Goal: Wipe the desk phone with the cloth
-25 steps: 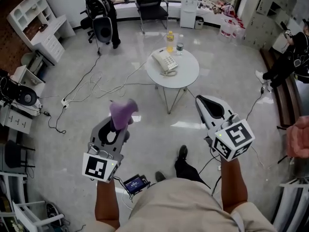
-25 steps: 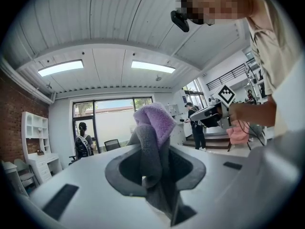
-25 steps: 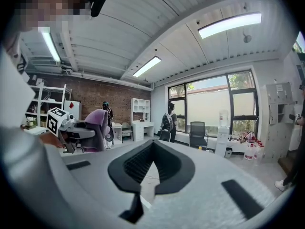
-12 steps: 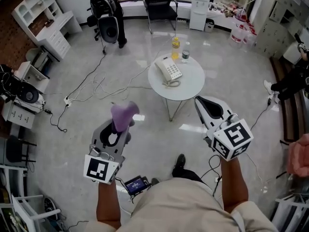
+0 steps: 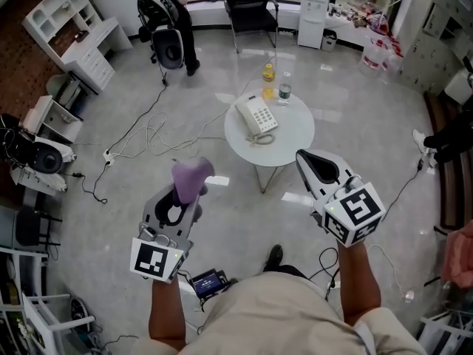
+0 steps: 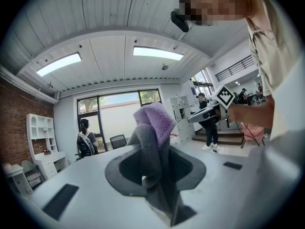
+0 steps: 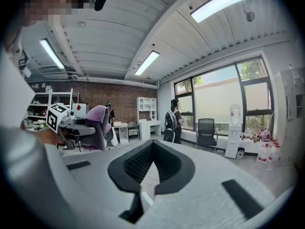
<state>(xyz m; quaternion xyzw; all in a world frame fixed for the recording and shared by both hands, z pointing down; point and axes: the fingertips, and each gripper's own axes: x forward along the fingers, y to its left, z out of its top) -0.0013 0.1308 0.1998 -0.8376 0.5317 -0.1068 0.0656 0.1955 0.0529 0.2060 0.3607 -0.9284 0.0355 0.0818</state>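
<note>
Wiping has not begun. The left hand-held gripper (image 5: 182, 195) pinches the cloth (image 5: 190, 176). The right hand-held gripper (image 5: 307, 158) is pressed together and empty. The phone (image 5: 256, 116) sits untouched on the round bench (image 5: 297, 135), well apart from both.

bare grey floor (image 5: 244, 217) up to small round white table (image 5: 295, 133), right half free, yellow plastic bottle (image 5: 269, 73) and clear water bottle (image 5: 285, 92) crowd far rim
</note>
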